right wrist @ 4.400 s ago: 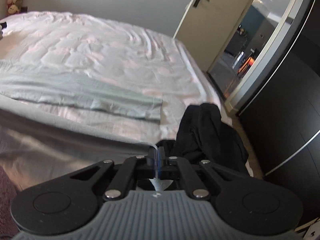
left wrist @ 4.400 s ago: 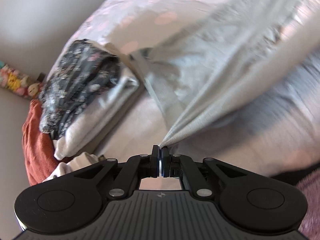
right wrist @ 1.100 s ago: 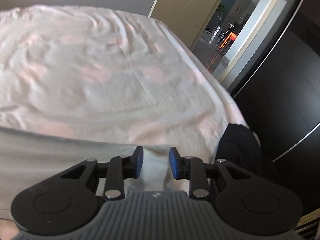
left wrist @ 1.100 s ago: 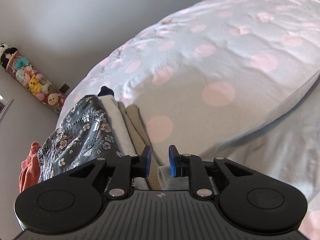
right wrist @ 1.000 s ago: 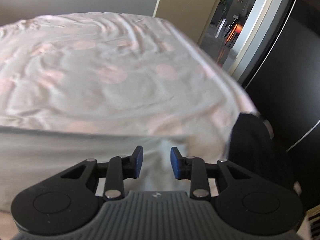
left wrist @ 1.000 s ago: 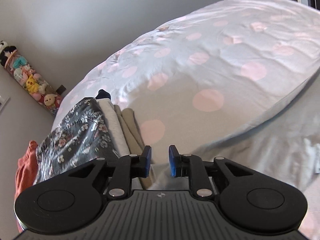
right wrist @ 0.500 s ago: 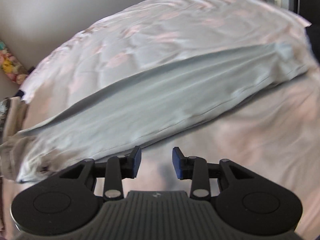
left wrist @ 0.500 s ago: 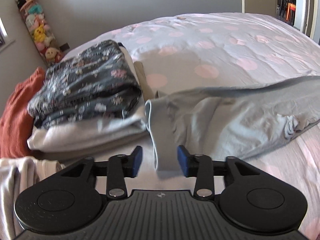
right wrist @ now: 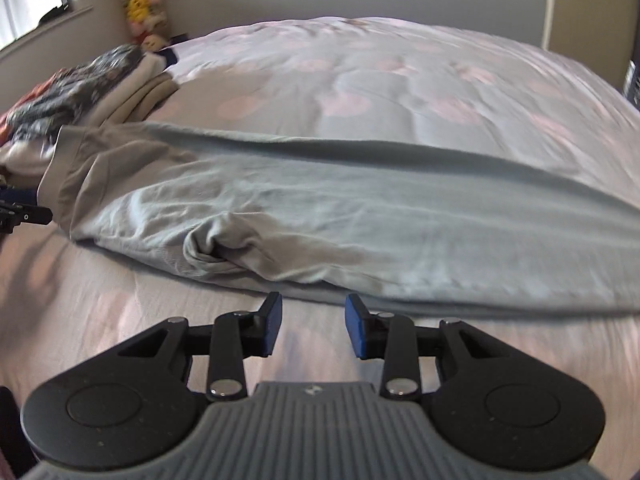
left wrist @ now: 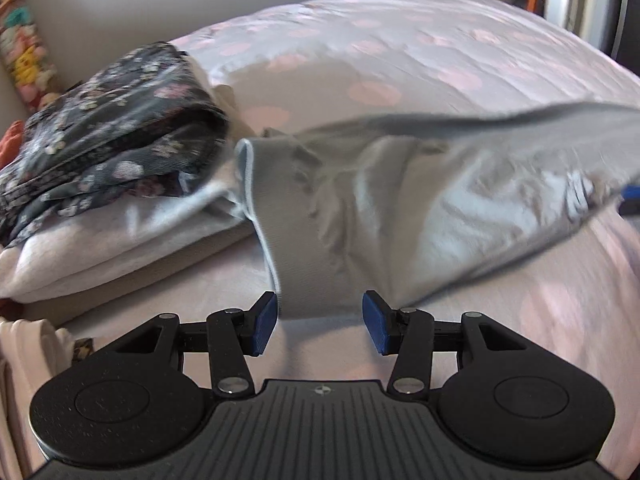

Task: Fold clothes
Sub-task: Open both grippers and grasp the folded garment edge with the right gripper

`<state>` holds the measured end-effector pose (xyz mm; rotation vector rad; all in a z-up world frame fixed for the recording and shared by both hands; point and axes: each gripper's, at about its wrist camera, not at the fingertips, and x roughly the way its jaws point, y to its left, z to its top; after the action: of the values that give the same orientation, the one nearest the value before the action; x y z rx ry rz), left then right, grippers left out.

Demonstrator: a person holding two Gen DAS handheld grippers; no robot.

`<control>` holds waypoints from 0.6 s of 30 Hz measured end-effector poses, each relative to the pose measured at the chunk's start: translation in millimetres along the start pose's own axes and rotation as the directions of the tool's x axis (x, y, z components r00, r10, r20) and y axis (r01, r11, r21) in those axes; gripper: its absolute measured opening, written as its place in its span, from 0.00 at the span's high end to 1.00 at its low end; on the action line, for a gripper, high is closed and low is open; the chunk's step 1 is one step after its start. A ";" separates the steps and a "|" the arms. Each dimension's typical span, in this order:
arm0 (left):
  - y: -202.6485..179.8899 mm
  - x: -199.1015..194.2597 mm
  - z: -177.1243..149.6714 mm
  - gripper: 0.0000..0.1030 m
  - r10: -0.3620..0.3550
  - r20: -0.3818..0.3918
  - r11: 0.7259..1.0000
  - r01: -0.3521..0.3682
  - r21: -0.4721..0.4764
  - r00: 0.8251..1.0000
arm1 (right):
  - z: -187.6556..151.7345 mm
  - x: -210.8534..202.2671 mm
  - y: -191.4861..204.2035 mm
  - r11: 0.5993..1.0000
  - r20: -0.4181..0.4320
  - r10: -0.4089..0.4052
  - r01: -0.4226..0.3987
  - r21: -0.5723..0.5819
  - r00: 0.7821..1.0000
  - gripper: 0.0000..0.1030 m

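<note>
A long light grey-blue garment (right wrist: 360, 216) lies folded lengthwise across the bed; it also shows in the left wrist view (left wrist: 400, 208). My left gripper (left wrist: 319, 324) is open, its fingers on either side of the garment's waistband end (left wrist: 304, 264), not closed on it. My right gripper (right wrist: 313, 325) is open and empty, just in front of the garment's near edge by a bunched fold (right wrist: 216, 252). The left gripper's tip shows at the left edge of the right wrist view (right wrist: 24, 214).
A stack of folded clothes with a dark floral piece (left wrist: 108, 136) on top lies left of the garment on the polka-dot duvet (left wrist: 440, 52). An orange cloth (left wrist: 10, 140) and a pale garment (left wrist: 24, 360) lie at far left. Plush toys (right wrist: 140, 4) stand by the wall.
Both grippers let go of the garment and it now lies on the bed. In the last half second both came closer to it and the left jaws opened wider.
</note>
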<state>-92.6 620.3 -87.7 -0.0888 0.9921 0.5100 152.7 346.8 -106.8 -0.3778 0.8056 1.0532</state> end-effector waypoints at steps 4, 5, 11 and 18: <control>-1.9 4.8 -6.4 0.55 -0.014 0.003 0.997 0.013 0.071 1.000 | 12.0 18.7 15.6 0.997 0.040 0.010 -0.007 -0.076 0.999 0.63; 0.4 6.1 -6.6 0.55 -0.023 0.004 0.997 0.023 0.068 1.000 | 15.3 21.9 18.4 0.996 0.050 0.017 -0.012 -0.092 0.999 0.63; 16.8 4.1 3.2 0.55 -0.054 0.083 0.999 0.054 -0.004 0.995 | 22.1 39.2 30.1 0.987 0.035 0.064 -0.058 -0.148 0.997 0.87; 18.6 0.8 33.4 0.61 -0.032 0.140 0.999 0.033 -0.008 0.990 | 8.7 33.4 29.7 0.988 0.012 0.057 -0.055 -0.147 0.998 0.90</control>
<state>-74.7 647.0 -67.1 -0.0773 0.8493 0.4848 138.5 386.9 -123.1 -0.4731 0.7303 1.1701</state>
